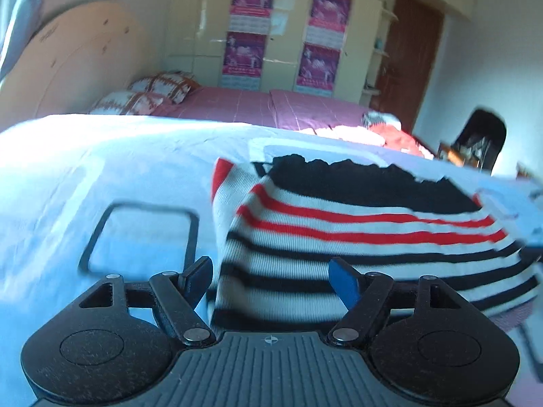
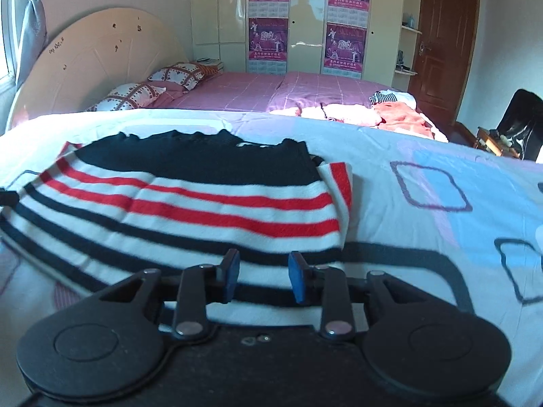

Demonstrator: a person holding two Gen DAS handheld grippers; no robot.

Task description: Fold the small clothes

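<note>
Striped sweater (image 1: 356,234) flat on bedsheet (image 1: 101,169); left gripper (image 1: 271,285) wide, right gripper (image 2: 263,276) narrow, both empty above its near hem.

A knitted white sweater (image 2: 190,210) banded with red and black stripes below a solid black far part lies on a pale blue sheet (image 2: 407,237) printed with dark-outlined squares.
</note>
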